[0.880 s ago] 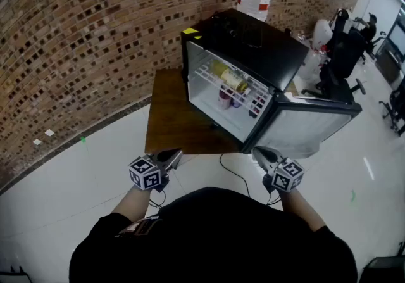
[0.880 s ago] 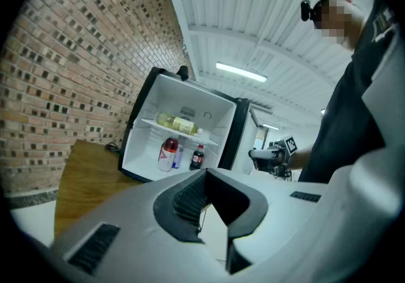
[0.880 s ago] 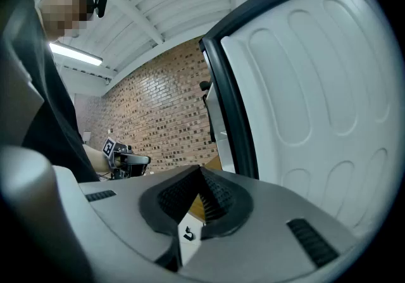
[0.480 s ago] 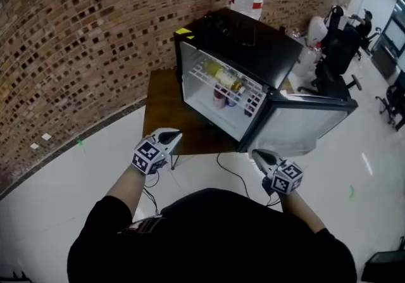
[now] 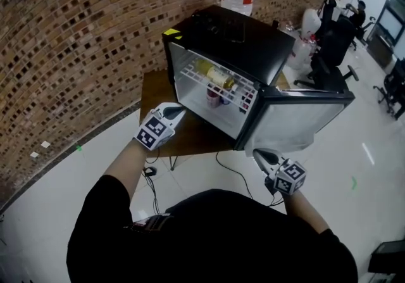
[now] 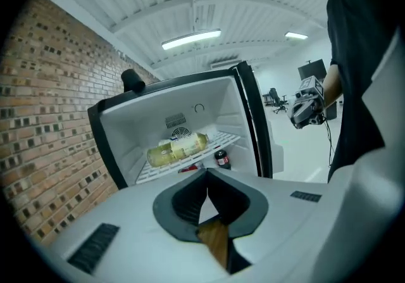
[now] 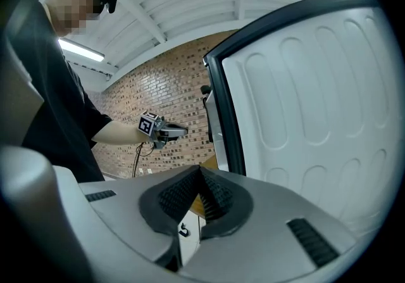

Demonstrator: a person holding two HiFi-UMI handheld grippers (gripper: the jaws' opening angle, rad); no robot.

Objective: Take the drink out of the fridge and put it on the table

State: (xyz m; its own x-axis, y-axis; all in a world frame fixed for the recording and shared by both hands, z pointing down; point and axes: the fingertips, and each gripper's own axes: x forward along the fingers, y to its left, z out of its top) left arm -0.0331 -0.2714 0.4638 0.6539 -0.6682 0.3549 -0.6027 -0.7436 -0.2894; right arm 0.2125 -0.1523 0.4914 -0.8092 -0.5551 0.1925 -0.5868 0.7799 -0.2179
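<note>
While the pale bottle lies on its side on the wire shelf of the open fridge, at my 12 o'clock, my left gripper points at it with its jaws pressed together, holding nothing. If I reach in like that I'd only shove the bottle, and it could roll off the shelf. My right gripper, likewise closed and empty, hangs at the fridge's 5 o'clock, near the door, and might bump it.
</note>
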